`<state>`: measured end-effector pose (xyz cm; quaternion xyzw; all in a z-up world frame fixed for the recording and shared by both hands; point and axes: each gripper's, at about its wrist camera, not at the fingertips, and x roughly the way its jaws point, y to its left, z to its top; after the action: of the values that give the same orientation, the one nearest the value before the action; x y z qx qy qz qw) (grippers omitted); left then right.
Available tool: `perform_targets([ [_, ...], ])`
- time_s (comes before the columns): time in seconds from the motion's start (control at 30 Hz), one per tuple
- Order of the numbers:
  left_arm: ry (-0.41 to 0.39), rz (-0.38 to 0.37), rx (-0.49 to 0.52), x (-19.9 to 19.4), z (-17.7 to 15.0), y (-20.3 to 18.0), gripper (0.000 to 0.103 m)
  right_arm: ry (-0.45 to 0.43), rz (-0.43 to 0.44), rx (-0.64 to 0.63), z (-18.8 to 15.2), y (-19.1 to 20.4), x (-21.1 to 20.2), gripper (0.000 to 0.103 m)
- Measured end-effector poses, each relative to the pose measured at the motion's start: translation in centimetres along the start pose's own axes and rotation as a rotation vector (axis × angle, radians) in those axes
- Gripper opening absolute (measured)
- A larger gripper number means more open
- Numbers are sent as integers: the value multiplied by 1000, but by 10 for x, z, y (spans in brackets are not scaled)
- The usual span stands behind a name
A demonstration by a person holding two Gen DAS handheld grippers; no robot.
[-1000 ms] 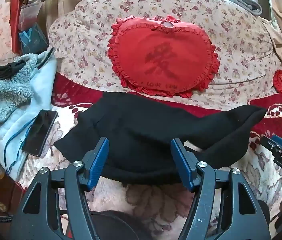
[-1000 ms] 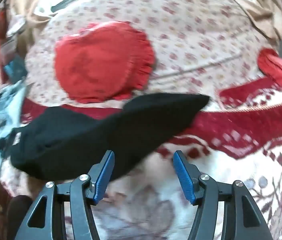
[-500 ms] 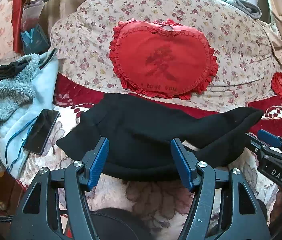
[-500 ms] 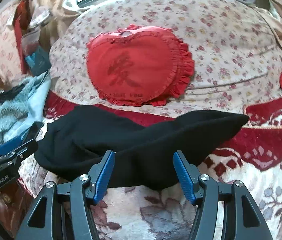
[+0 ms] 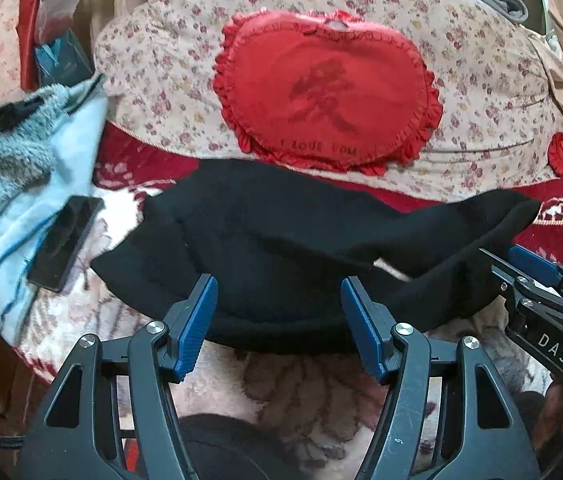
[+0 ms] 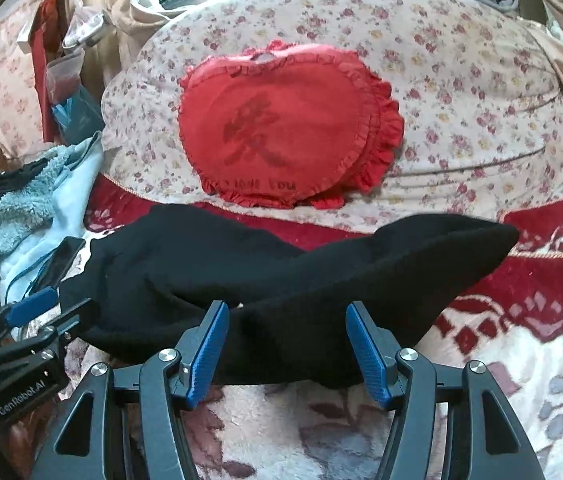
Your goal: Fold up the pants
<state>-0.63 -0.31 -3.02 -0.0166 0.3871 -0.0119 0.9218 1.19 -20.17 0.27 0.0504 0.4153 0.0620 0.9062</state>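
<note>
The black pants (image 5: 281, 248) lie crumpled across the bed, one leg stretching to the right; they also show in the right wrist view (image 6: 289, 280). My left gripper (image 5: 279, 316) is open, its blue pads on either side of the near hem on the left part. My right gripper (image 6: 285, 344) is open over the near edge of the right part. Each gripper appears in the other's view: the right one (image 5: 537, 284) at right, the left one (image 6: 37, 316) at left.
A red heart-shaped cushion (image 5: 325, 96) leans on a floral pillow (image 5: 169, 92) behind the pants. A dark phone (image 5: 65, 248) lies on light blue fleece clothing (image 5: 5, 168) at the left. A red and white patterned blanket (image 6: 521, 320) covers the bed.
Both grippers have moved closer to the pants' near edge. The right gripper swung left and came nearer, so the left gripper now shows in its view. Both stayed open.
</note>
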Motion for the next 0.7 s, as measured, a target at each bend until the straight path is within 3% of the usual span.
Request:
perform_targets([
  [0.27,16,-4,-6,18,-8,1,64,19,4,18,-9,-6,13,59],
  [0.7,-16,15,-1,26,-20,0,64,-38,15,64,-19,-11,12,59],
])
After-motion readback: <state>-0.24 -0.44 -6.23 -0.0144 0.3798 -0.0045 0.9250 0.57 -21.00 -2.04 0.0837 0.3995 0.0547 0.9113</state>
